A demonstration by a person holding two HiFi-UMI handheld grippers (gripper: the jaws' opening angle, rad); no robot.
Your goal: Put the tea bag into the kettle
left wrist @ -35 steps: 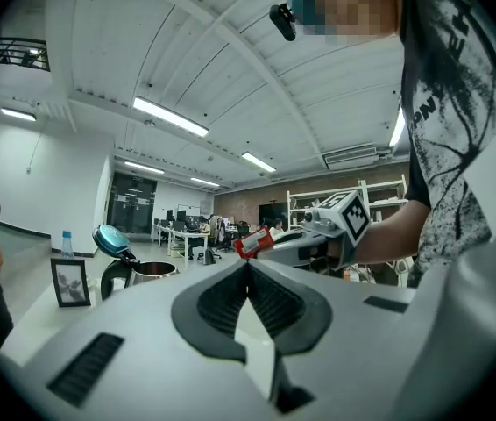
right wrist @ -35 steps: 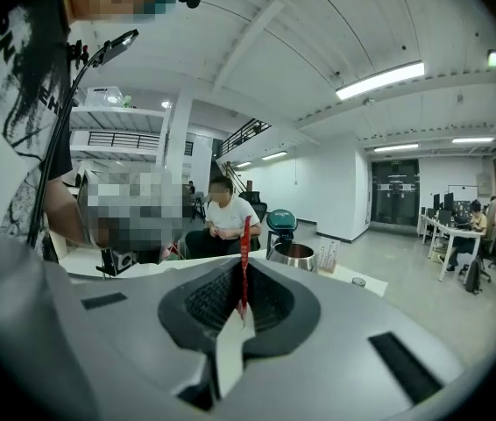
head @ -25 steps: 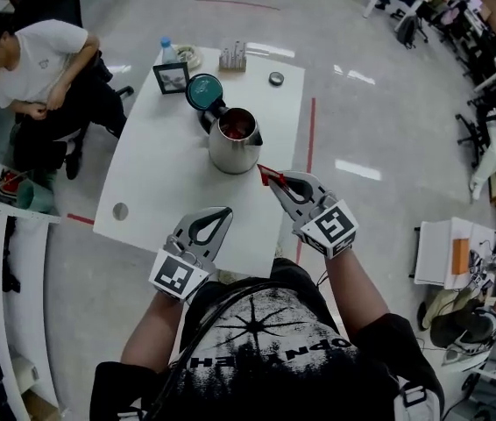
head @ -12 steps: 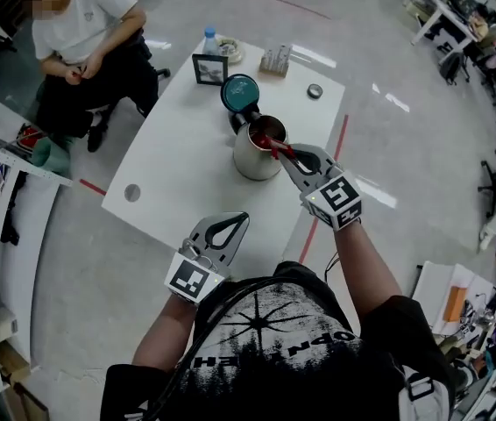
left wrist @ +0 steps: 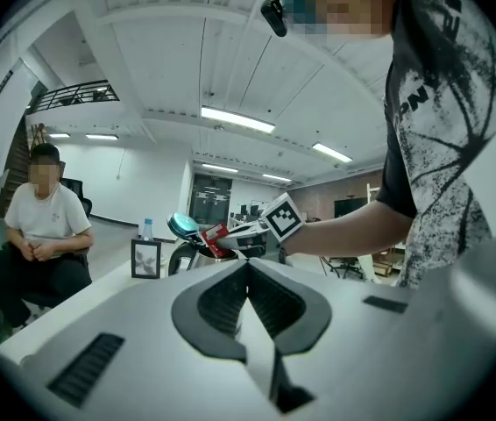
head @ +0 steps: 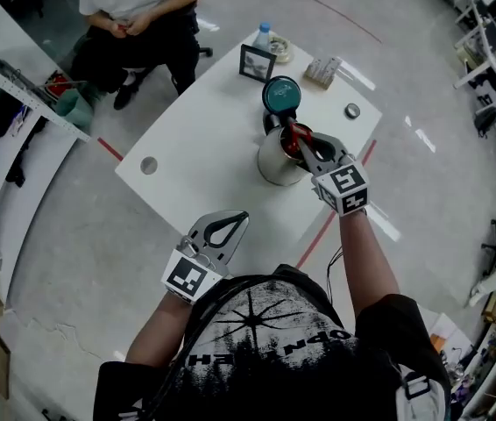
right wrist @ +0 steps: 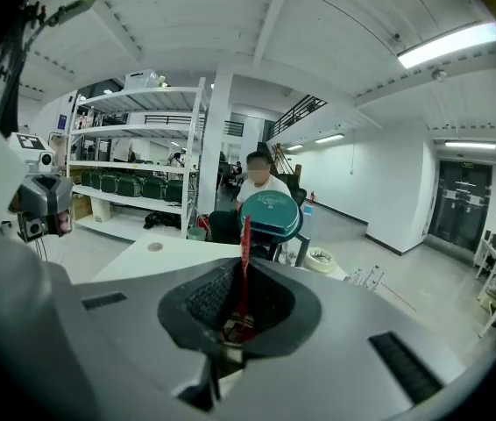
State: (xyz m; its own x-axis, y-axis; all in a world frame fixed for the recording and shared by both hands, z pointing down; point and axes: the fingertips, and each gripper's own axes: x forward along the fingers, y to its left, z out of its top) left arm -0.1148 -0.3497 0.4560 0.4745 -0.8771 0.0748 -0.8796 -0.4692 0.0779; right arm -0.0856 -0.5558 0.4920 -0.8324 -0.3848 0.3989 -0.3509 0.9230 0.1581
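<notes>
White table [head: 200, 143] bears kettle [head: 273, 166]; right claw [head: 303, 140] pinches tea bag [right wrist: 244, 261] over it.

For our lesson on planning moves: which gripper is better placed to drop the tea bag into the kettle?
Right. The right gripper is shut on the tea bag at the mouth of the open kettle. The left gripper is shut, empty, and held back from the kettle.

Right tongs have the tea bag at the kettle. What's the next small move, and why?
Probably open the right tongs to drop it: they are shut on the tea bag, which appears to sit over the kettle's open mouth, lid flipped back.
</notes>
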